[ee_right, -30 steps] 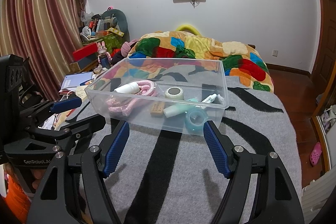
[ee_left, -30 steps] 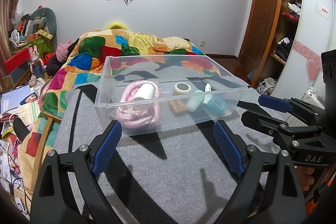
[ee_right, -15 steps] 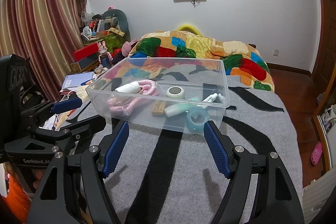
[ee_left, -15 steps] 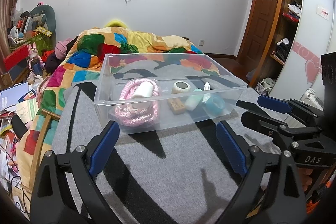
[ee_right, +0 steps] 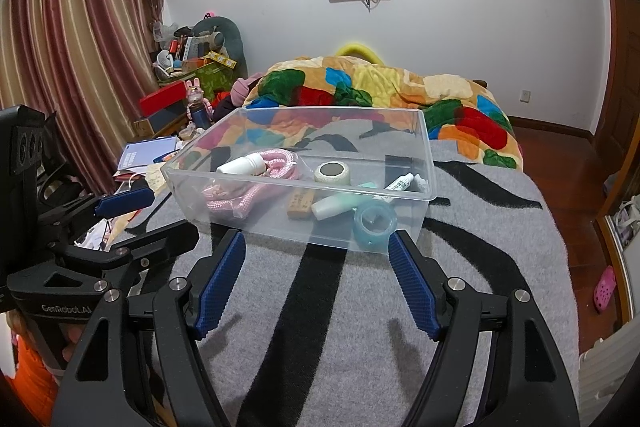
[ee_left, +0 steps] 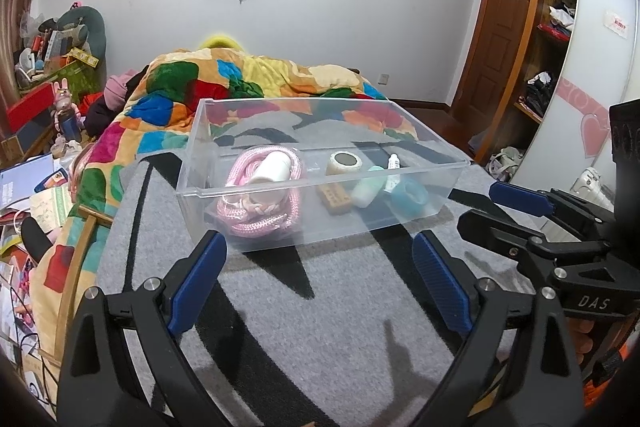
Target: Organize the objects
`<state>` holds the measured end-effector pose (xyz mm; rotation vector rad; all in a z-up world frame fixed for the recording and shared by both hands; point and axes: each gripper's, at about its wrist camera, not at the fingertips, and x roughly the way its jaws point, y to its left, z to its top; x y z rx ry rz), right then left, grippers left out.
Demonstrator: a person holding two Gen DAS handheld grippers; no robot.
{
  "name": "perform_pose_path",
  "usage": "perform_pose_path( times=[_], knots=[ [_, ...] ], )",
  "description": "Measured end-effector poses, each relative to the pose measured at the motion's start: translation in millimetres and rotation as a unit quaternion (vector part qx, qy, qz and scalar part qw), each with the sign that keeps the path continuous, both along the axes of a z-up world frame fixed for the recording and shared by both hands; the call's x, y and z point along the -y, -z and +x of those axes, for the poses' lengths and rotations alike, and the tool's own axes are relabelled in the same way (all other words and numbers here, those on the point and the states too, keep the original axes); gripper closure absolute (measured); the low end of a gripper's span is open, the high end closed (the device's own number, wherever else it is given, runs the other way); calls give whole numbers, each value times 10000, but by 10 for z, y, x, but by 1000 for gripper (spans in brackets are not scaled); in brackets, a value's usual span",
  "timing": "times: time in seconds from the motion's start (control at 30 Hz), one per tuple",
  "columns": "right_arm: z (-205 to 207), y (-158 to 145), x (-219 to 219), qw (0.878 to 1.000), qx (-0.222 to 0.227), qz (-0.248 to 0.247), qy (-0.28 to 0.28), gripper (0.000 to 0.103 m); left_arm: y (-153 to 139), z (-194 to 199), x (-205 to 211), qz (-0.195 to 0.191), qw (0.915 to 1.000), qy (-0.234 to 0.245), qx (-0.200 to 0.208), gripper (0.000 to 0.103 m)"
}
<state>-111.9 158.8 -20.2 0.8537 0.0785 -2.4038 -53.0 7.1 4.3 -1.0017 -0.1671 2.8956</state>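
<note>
A clear plastic bin stands on the grey, black-striped blanket. In it lie a pink rope, a white bottle, a tape roll, a brown block, a mint tube, a small white tube and a blue ring. My left gripper and right gripper are open and empty, just short of the bin's near wall. Each shows in the other's view: the right gripper, the left gripper.
A colourful quilt lies behind the bin. Cluttered boxes, books and toys fill the left side beside the bed. A door and shelves stand on the right. The bed's right edge drops to a wooden floor.
Both grippers have drawn back slightly from the bin, and the left view has shifted a little. Both stay open and empty.
</note>
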Motion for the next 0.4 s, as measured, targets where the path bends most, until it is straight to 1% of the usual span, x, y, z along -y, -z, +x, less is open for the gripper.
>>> perform_pose_path(
  times=[0.4],
  knots=[
    [7, 39, -14, 10000, 40, -16, 3, 31, -10, 1, 6, 5, 10000, -40, -13, 6]
  ],
)
